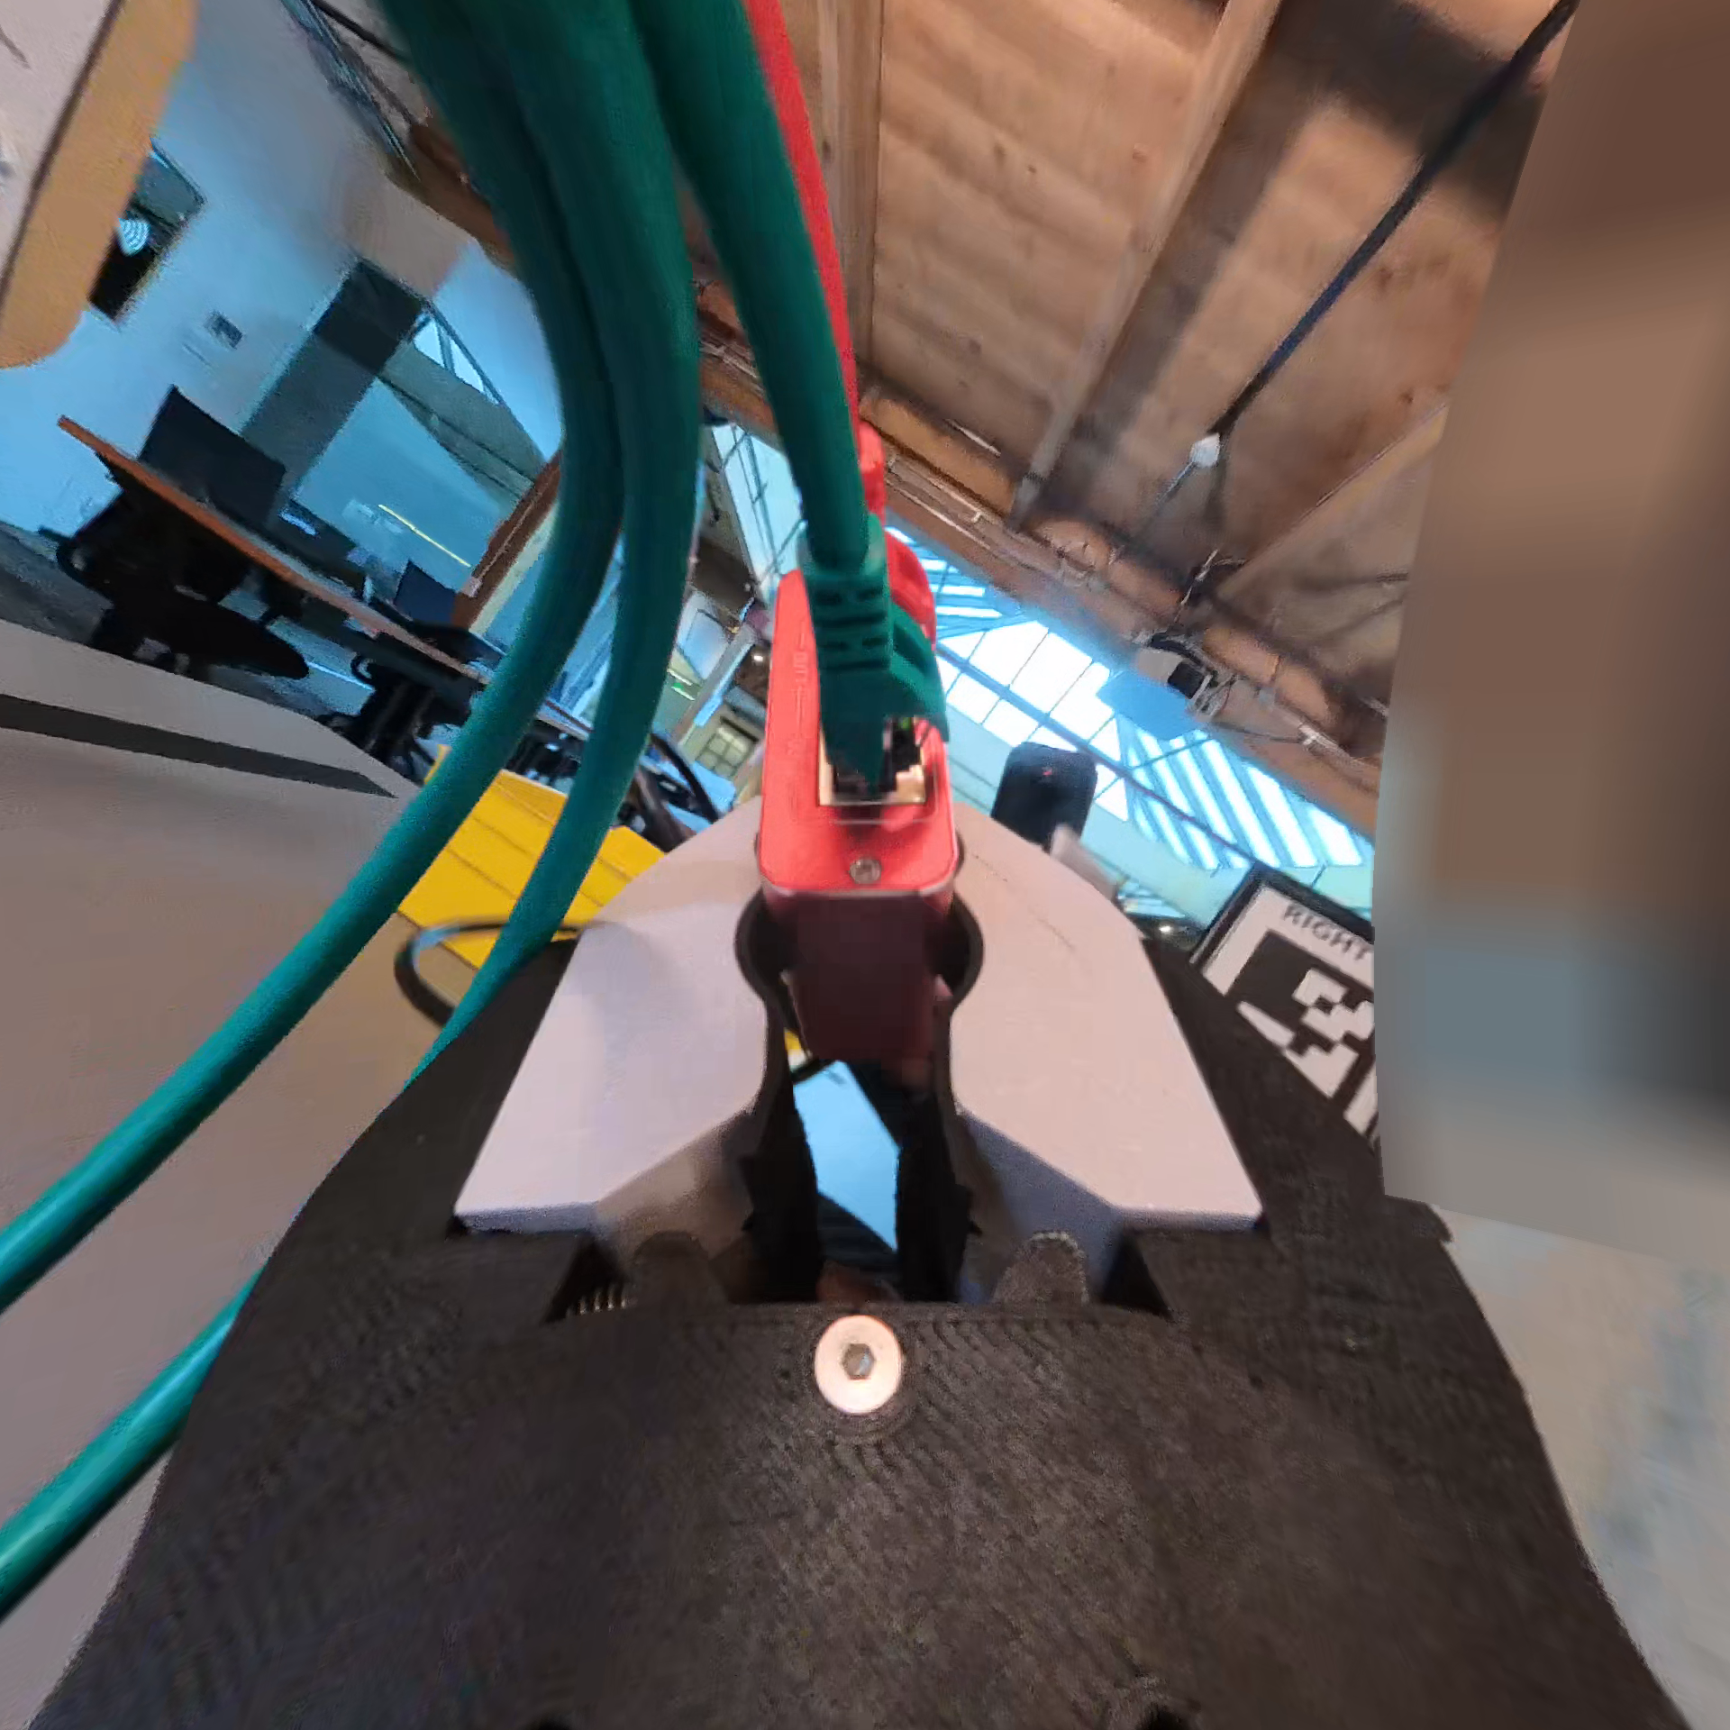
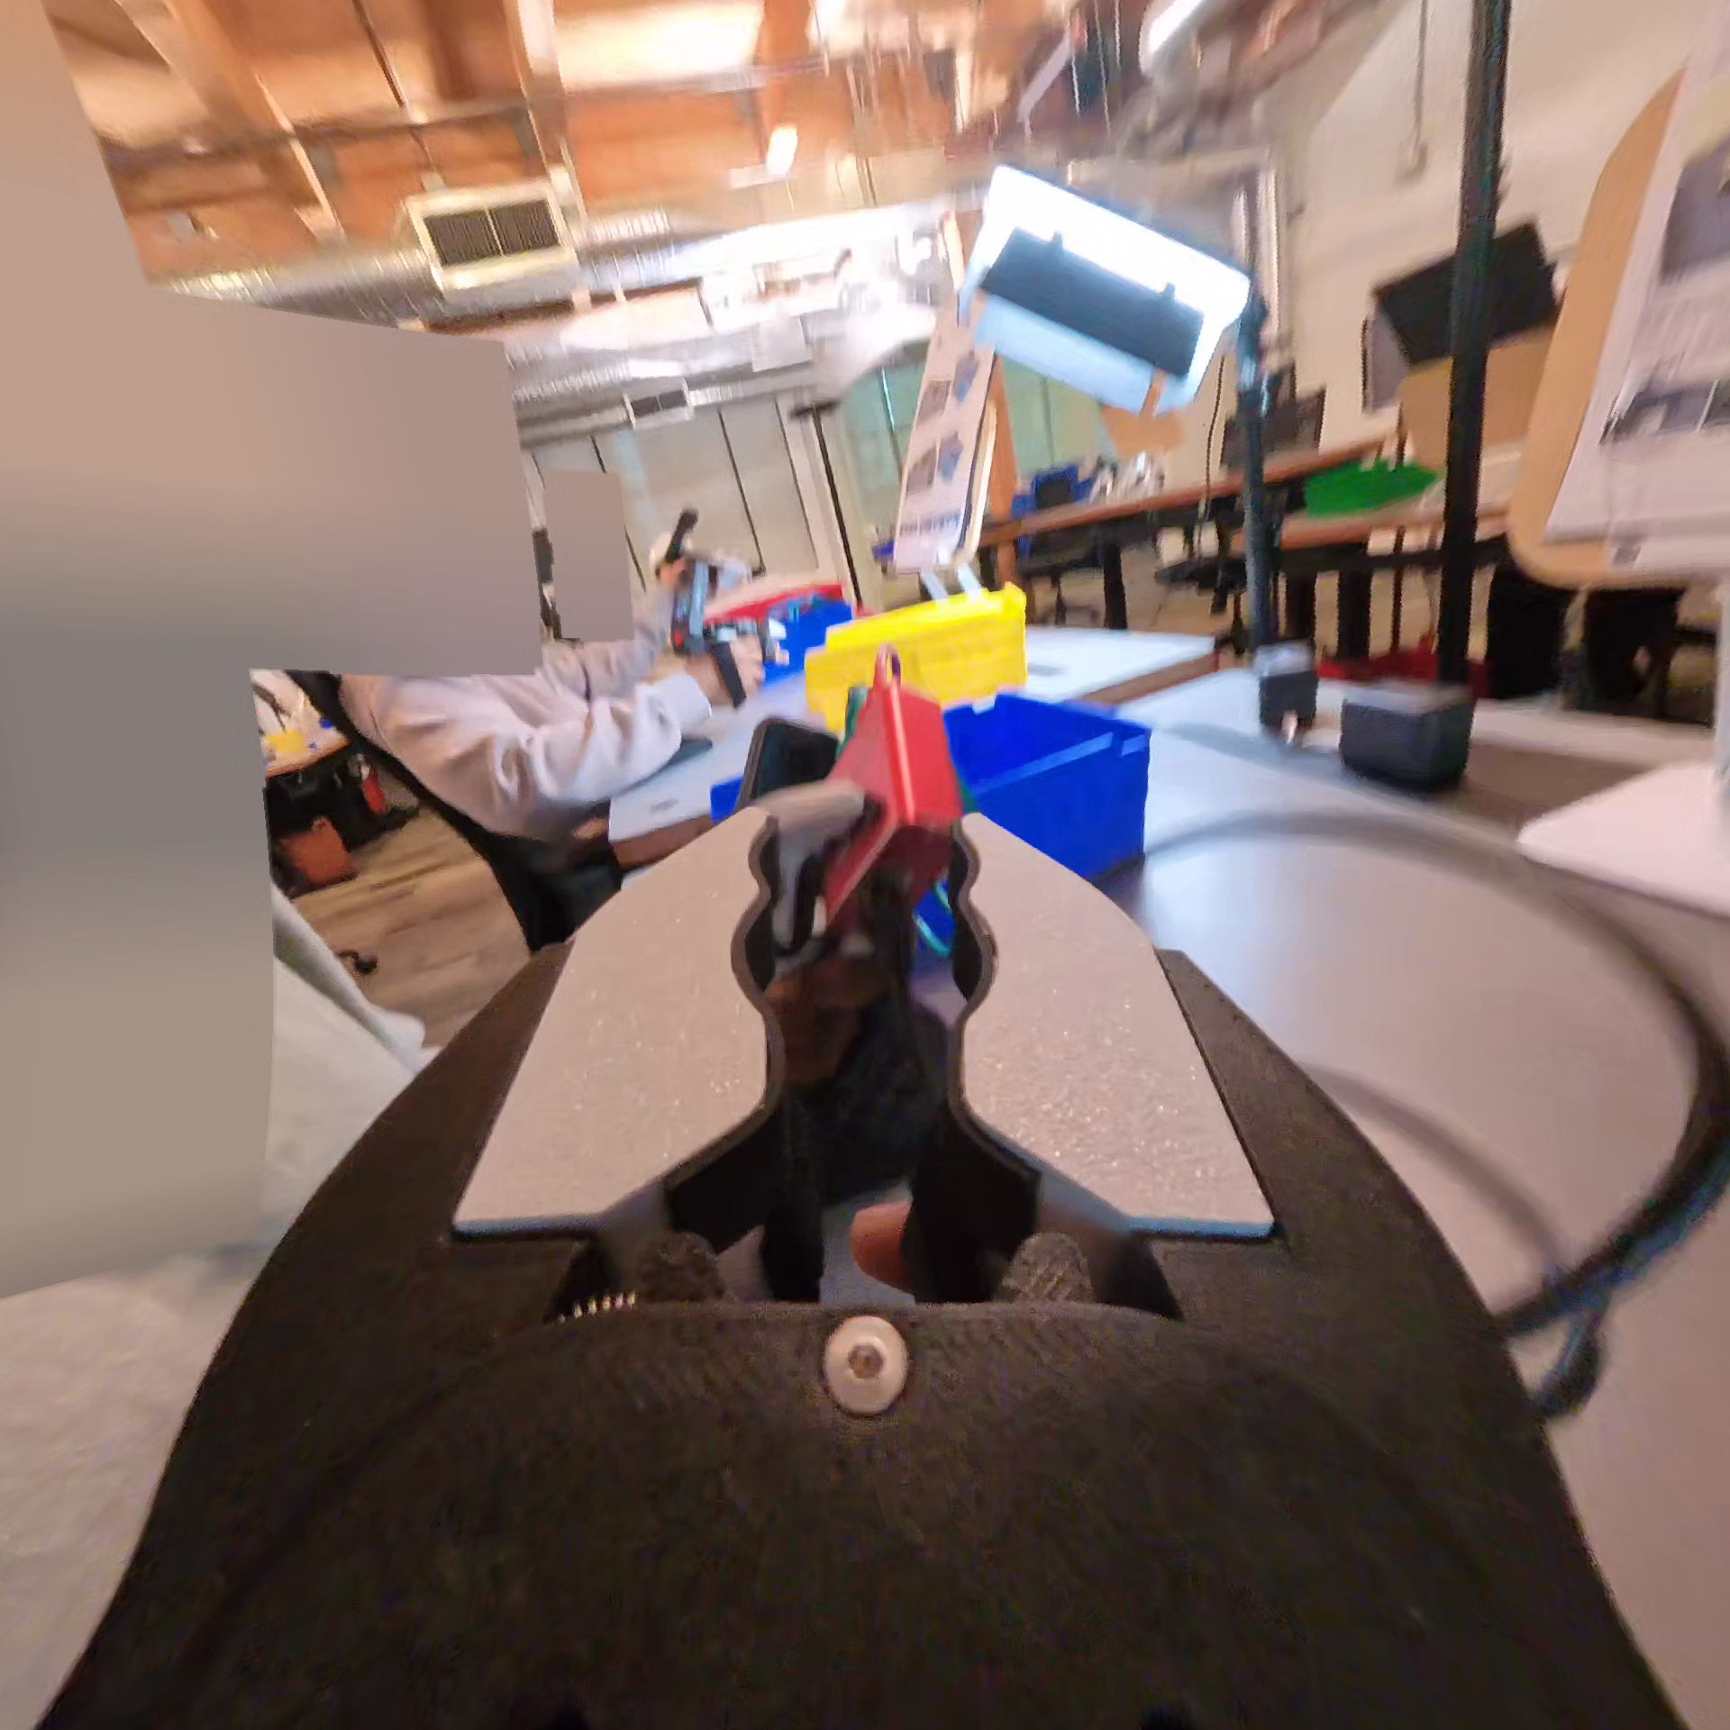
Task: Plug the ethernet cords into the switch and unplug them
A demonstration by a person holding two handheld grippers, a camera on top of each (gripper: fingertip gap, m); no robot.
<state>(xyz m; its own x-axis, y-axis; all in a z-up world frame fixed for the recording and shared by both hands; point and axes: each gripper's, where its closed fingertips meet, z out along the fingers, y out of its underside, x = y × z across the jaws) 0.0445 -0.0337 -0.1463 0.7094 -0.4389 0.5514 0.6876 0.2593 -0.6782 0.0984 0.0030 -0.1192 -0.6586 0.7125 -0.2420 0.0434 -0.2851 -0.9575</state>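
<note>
The left gripper [image 1: 857, 974] is closed on the red switch [image 1: 857, 843], which stands upright between its 2 grey fingertips, clamped at its lower end. The port face of the switch points up and away from the gripper body. 1 green ethernet cord [image 1: 843, 646] is seated in the nearest port, its booted plug rising straight out of the switch. A 2nd green plug [image 1: 922, 674] sits just behind it, and a red cord [image 1: 796, 187] runs up behind both. Further green cord loops [image 1: 599, 468] hang to the left of the switch and sweep down past the left finger [image 1: 646, 1048] toward the lower left corner. A yellow bin [image 1: 524, 852] lies beyond the loops on the grey table [image 1: 140, 936].

In the right wrist view, the right gripper [image 2: 866, 889] has its jaws parted with a gap between the tips and holds nothing. The switch [image 2: 894, 768] appears just beyond its fingertips, tilted, with the left gripper's grey finger [image 2: 810, 814] against it. The view is motion-blurred, so plug detail cannot be read here. Behind the switch stand a blue bin [image 2: 1048, 777] and the yellow bin [image 2: 927, 646]. A black cable [image 2: 1591, 936] curves across the table at right. A person in a light sleeve [image 2: 524, 740] sits at left, well apart.
</note>
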